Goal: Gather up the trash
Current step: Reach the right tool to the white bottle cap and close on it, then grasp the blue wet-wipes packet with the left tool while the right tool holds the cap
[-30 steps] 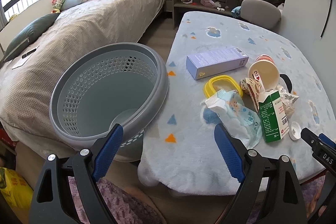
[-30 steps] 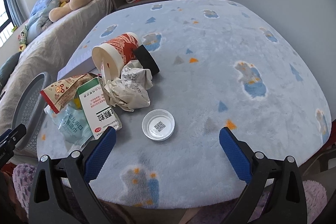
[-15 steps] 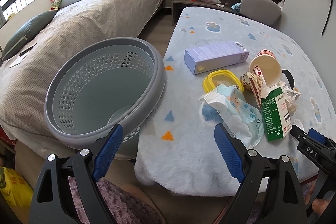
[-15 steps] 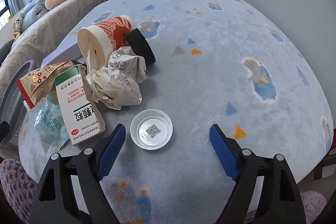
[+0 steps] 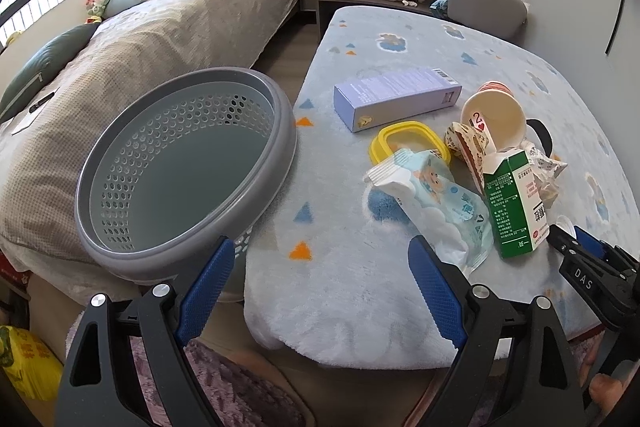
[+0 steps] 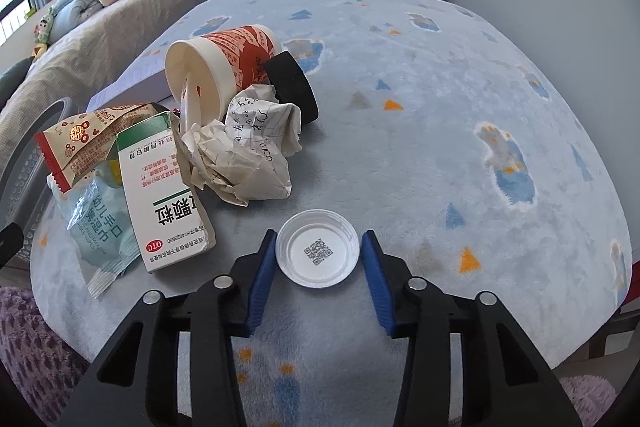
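Your right gripper (image 6: 319, 247) has narrowed and dropped around the plastic lid (image 6: 318, 253) at lower centre, fingers flanking it, not yet pinching. Your left gripper (image 5: 320, 263) stays wide, empty, beside the basket (image 5: 280, 155).

Lying flat on the blue fleece cover, rim up: a clear plastic lid (image 6: 318, 252) showing a QR code. Sitting just beyond it, heaped together: crumpled paper (image 6: 244, 151), green-and-white carton (image 6: 166, 195), tipped-over red paper cup (image 6: 224, 67).
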Demonstrator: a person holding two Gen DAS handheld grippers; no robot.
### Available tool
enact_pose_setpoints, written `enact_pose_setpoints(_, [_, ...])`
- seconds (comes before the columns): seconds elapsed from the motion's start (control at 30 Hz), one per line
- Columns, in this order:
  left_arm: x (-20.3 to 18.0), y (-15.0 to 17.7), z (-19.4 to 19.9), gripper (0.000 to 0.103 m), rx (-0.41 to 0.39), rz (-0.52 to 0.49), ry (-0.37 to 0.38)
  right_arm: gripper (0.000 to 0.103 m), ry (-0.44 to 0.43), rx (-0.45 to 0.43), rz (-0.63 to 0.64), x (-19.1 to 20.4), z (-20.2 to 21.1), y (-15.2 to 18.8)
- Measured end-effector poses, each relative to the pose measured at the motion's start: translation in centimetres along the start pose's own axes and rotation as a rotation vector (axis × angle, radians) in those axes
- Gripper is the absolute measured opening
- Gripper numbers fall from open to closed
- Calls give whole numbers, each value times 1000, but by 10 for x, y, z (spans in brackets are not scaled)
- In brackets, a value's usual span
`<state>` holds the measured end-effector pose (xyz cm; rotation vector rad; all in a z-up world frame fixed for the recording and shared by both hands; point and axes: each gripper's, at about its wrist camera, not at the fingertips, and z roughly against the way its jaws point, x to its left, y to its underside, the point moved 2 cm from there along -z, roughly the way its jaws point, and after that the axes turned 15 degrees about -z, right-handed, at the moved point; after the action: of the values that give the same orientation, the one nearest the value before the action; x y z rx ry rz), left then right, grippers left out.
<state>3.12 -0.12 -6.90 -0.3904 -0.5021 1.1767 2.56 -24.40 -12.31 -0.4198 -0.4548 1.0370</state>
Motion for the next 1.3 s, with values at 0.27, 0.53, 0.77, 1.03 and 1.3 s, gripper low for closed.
enact_pose_setpoints(0.27, [-17, 0, -3, 85, -13, -20, 42, 39, -53, 0, -42, -7, 12, -2])
enact_pose_setpoints(0.53, [-40, -3, -13, 85, -15, -42, 66, 39, -116, -25, -73, -15, 30, -4])
enact_pose_setpoints(0.77, [-61, -7, -21, 85, -9, -89, 79, 39, -138, -25, -84, -18, 31, -7])
enact_pose_setpoints(1.03, [-61, -1, -40, 85, 49, -60, 64, 39, -145, -28, -104, -24, 33, -8])
enact_pose_setpoints(1.3, [-26, 6, -38, 85, 54, 31, -10, 39, -146, -31, -96, -23, 33, -7])
